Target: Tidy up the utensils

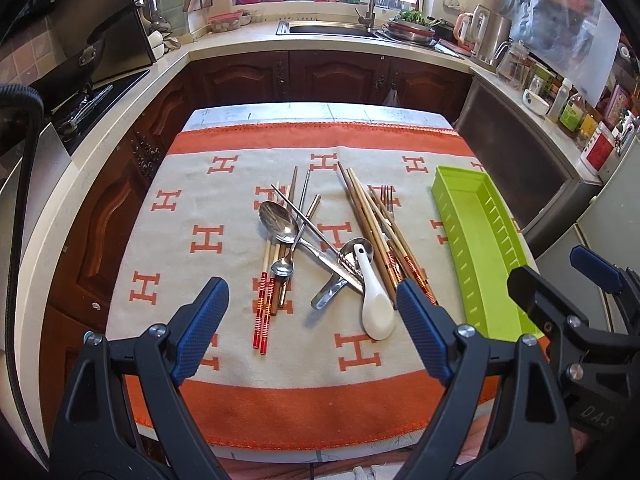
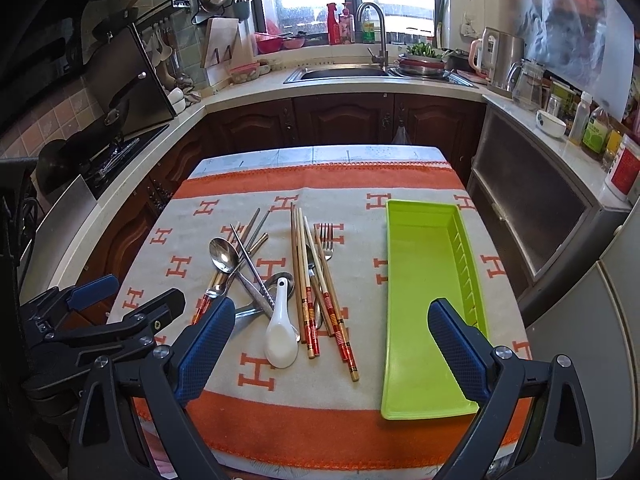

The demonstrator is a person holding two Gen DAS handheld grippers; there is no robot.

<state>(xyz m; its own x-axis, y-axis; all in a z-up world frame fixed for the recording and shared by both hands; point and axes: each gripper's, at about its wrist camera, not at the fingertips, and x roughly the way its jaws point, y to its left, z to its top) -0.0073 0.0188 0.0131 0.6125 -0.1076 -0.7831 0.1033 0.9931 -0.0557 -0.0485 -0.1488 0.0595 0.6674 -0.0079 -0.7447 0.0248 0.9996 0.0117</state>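
Note:
A pile of utensils lies mid-table on an orange and cream cloth [image 1: 224, 288]: a white ceramic spoon [image 1: 374, 300] [image 2: 281, 332], a large steel spoon [image 1: 278, 222] [image 2: 224, 255], a fork [image 1: 386, 200] [image 2: 327, 240], metal chopsticks and several wooden chopsticks [image 1: 384, 240] [image 2: 308, 280] with red ends. A lime green tray [image 1: 480, 240] [image 2: 424, 300] lies empty at the right. My left gripper [image 1: 312, 320] is open above the table's near edge, in front of the pile. My right gripper [image 2: 332, 344] is open, to its right, between the pile and the tray.
Kitchen counters wrap around the table: a hob [image 1: 84, 104] at left, a sink [image 1: 332, 28] with tap at the back, a kettle [image 2: 500, 60], bottles and a bowl [image 2: 551, 123] at right. Dark wooden cabinets stand below.

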